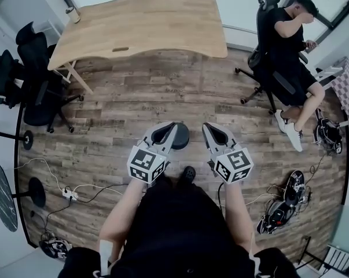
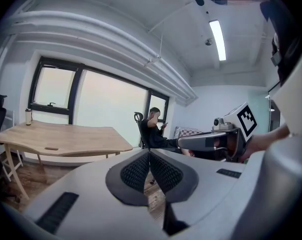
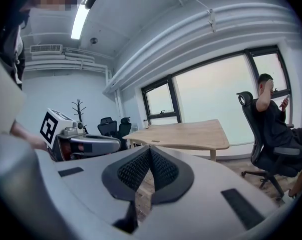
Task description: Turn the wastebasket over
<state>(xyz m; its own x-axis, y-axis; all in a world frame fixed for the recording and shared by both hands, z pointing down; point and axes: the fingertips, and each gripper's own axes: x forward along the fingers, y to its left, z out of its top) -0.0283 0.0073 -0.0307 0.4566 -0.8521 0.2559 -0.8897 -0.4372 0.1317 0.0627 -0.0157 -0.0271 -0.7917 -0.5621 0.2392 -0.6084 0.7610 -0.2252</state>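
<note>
A dark round wastebasket (image 1: 181, 135) stands on the wooden floor just ahead of me, partly hidden behind my left gripper; I cannot tell which way up it is. My left gripper (image 1: 162, 132) hangs over its left side, jaws shut with nothing between them. My right gripper (image 1: 216, 133) is held level beside it, to the right of the basket, also shut and empty. In the left gripper view the closed pads (image 2: 149, 155) meet in a point and the right gripper (image 2: 211, 141) shows at the right. The right gripper view shows its own shut pads (image 3: 151, 150) and the left gripper (image 3: 85, 145).
A wooden desk (image 1: 142, 25) stands ahead, black office chairs (image 1: 38, 74) at the left. A person sits on a chair (image 1: 290, 57) at the right. Cables and a power strip (image 1: 70, 194) lie at the left, more gear (image 1: 281, 204) at the right.
</note>
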